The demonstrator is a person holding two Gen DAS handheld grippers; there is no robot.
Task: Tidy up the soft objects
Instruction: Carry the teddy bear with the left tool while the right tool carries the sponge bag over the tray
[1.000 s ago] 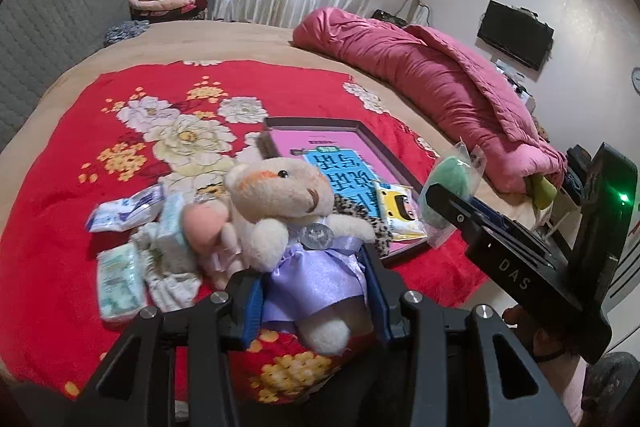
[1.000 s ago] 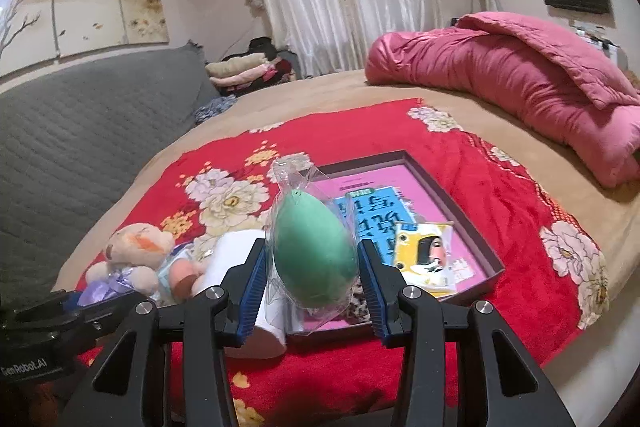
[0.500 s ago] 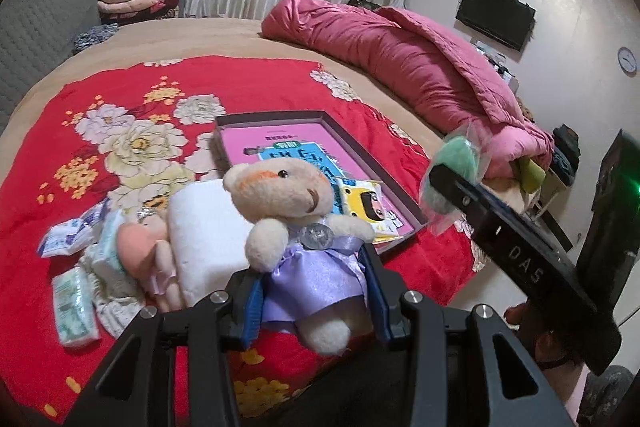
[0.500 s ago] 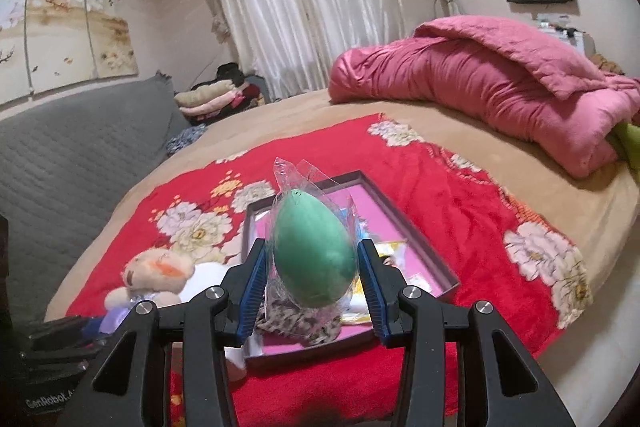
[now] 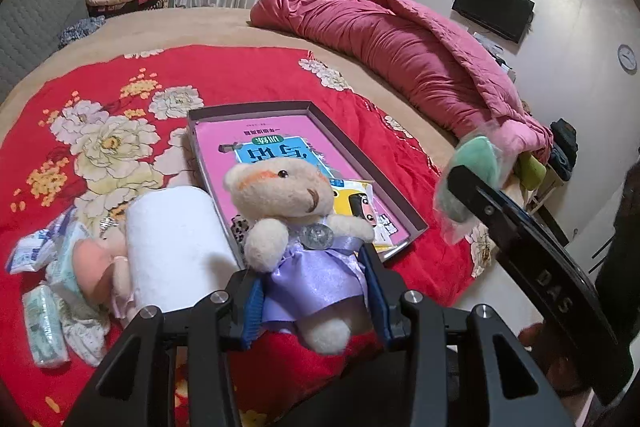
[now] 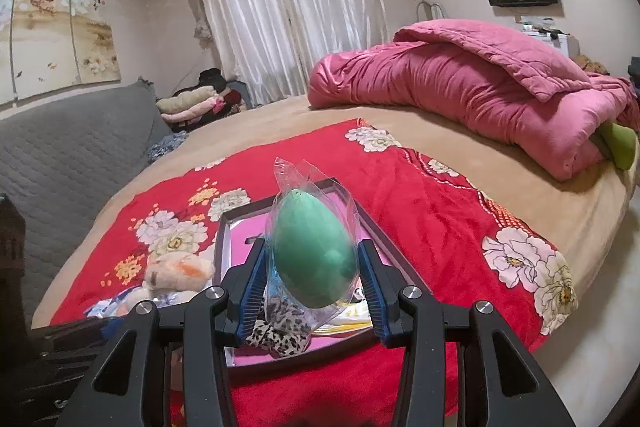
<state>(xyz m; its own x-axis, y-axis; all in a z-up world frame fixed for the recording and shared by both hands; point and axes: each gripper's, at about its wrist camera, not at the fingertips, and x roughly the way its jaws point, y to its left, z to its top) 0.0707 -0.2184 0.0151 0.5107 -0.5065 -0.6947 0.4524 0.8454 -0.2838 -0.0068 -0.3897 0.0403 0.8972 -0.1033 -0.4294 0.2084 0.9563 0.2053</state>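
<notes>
Blue-padded fingers (image 5: 253,301) of the left gripper (image 5: 314,301) are clamped on the teddy bear (image 5: 298,227), squeezing it at the lilac satin dress, head upright and one foot dangling below the pads. It hangs above the near edge of the red floral blanket (image 5: 248,75), and right behind it sits the shallow dark tray (image 5: 360,155) with a pink booklet (image 5: 264,143) lying flat inside and a yellow cartoon packet (image 5: 360,205) toward the tray's near corner. Just left of the bear, a white roll (image 5: 174,247) lies on the blanket, touching a small pink plush (image 5: 96,263), with a scatter of tissue packs (image 5: 42,323) further left. Over on the other side, the right gripper (image 6: 314,279) has its fingers (image 6: 370,283) closed on the green egg-shaped sponge (image 6: 314,251), which is sealed in a clear plastic bag whose crumpled top sticks up above it. The sponge is held in the air over the tray, and below it a leopard-print scrunchie (image 6: 276,331) rests in the tray's near end. From the left wrist view the same sponge shows blurred at the far right, just past the right gripper's black body. A rumpled pink quilt (image 6: 472,99) is heaped on the far side of the tan bed (image 6: 532,195), well apart from the blanket's clutter.
</notes>
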